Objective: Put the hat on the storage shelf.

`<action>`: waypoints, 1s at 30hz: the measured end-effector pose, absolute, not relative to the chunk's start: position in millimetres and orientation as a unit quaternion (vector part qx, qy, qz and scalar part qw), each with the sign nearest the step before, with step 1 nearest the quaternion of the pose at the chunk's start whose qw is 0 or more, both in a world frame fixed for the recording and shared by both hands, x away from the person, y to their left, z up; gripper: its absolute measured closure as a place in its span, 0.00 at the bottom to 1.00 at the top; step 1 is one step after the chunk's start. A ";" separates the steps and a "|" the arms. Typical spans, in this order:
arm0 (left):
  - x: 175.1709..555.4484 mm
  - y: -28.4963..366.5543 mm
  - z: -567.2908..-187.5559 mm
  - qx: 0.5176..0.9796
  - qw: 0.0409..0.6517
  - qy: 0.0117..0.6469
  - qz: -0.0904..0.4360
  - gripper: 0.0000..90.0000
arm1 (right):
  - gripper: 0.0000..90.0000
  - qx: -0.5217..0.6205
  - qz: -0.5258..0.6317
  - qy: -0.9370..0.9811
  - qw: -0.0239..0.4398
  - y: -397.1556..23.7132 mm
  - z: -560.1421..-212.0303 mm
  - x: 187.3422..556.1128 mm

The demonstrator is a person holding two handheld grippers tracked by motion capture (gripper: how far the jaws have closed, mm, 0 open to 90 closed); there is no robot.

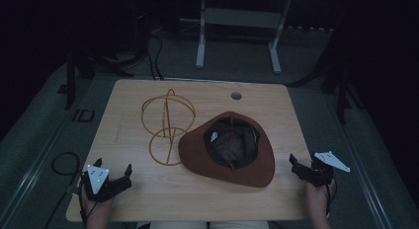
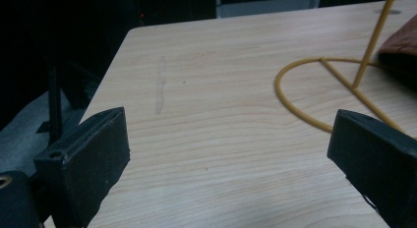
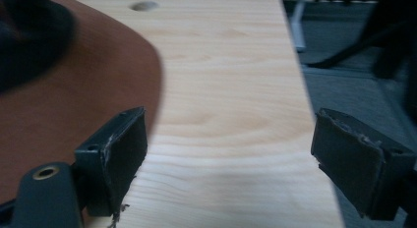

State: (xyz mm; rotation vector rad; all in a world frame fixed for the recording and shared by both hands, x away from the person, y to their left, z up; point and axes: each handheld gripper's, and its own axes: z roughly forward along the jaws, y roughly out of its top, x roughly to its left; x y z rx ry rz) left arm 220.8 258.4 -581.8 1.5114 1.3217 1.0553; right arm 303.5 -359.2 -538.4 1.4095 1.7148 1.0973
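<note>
A brown wide-brimmed hat (image 1: 232, 155) lies upside down on the wooden table (image 1: 148, 189), crown opening facing up, right of the table's middle and reaching toward its near edge. Its dark lining (with a small white tag) shows inside. It looks light and soft, likely felt, so the brim should flex when pinched; the brim's edge is probably the easiest place to take hold. Just left of it, touching or slightly under the brim, stands a yellow wire hat stand (image 1: 167, 126), thin, stiff and probably easy to tip. The left gripper (image 1: 109, 181) rests near the table's near-left corner, jaws spread wide and empty. The right gripper (image 1: 307, 170) sits at the right edge, just beside the brim, jaws likewise apart, holding nothing.
</note>
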 end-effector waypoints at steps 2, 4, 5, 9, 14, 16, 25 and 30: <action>220.6 257.1 -581.3 0.606 0.423 0.526 0.422 0.03 | 0.15 0.530 0.418 0.664 0.321 -353.7 -531.0 303.8; 220.0 256.0 -580.8 0.607 0.427 0.524 0.418 0.03 | 0.15 0.522 0.421 0.674 0.311 -348.0 -523.4 304.9; 220.0 255.9 -580.6 0.611 0.426 0.522 0.416 0.03 | 0.15 0.519 0.424 0.678 0.303 -345.5 -519.6 305.8; 219.1 254.2 -579.9 0.615 0.426 0.516 0.417 0.03 | 0.12 0.502 0.415 0.700 0.292 -332.6 -503.7 309.7; 218.9 251.4 -577.9 0.622 0.442 0.516 0.390 0.03 | 0.11 0.491 0.405 0.710 0.302 -320.7 -490.0 314.9; 219.1 248.9 -577.8 0.628 0.439 0.516 0.382 0.03 | 0.12 0.492 0.408 0.717 0.278 -317.3 -485.4 318.9; 219.3 239.6 -575.7 0.654 0.435 0.509 0.352 0.03 | 0.12 0.459 0.401 0.745 0.271 -285.9 -470.8 335.6; 219.1 239.8 -575.6 0.653 0.437 0.513 0.345 0.03 | 0.13 0.453 0.399 0.753 0.262 -267.6 -469.6 348.4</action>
